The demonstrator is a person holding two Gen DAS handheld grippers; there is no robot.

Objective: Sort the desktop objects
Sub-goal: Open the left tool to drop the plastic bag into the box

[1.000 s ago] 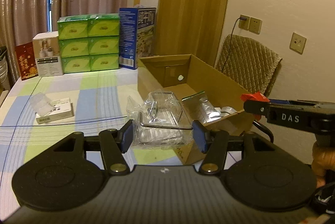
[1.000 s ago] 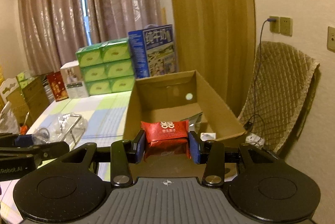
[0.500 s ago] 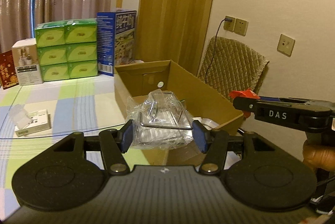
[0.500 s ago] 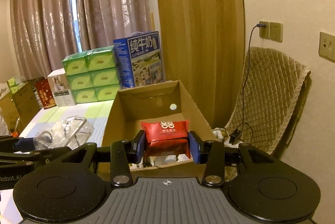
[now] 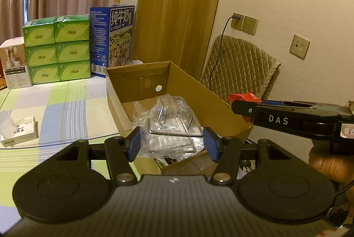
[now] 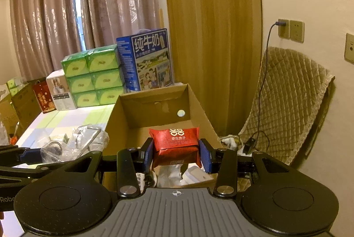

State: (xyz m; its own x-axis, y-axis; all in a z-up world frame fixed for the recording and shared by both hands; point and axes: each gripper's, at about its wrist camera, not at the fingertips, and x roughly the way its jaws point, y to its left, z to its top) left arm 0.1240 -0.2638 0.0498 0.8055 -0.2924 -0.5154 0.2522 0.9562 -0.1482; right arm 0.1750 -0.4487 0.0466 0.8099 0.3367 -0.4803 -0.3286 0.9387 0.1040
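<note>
My left gripper (image 5: 171, 144) is shut on a clear plastic-wrapped wire rack (image 5: 170, 124) and holds it over the near end of an open cardboard box (image 5: 199, 91). In the right wrist view my right gripper (image 6: 177, 154) is shut on a red snack packet (image 6: 176, 144), held above the same cardboard box (image 6: 154, 104). The right gripper body (image 5: 287, 119) with the red packet (image 5: 243, 96) shows at the right edge of the left wrist view. The wrapped rack (image 6: 75, 144) and the left gripper arm sit low at the left of the right wrist view.
A small white carton (image 5: 18, 134) with a clear bag lies on the checked tablecloth (image 5: 66, 108). Green tissue packs (image 5: 57, 49), a blue milk carton (image 5: 111, 40) and a white box (image 5: 14, 64) stand at the table's back. A quilted chair (image 5: 239, 66) stands against the wall.
Both grippers have carried their loads toward and over the cardboard box, which now lies closer and more central. Neither grip has altered.
</note>
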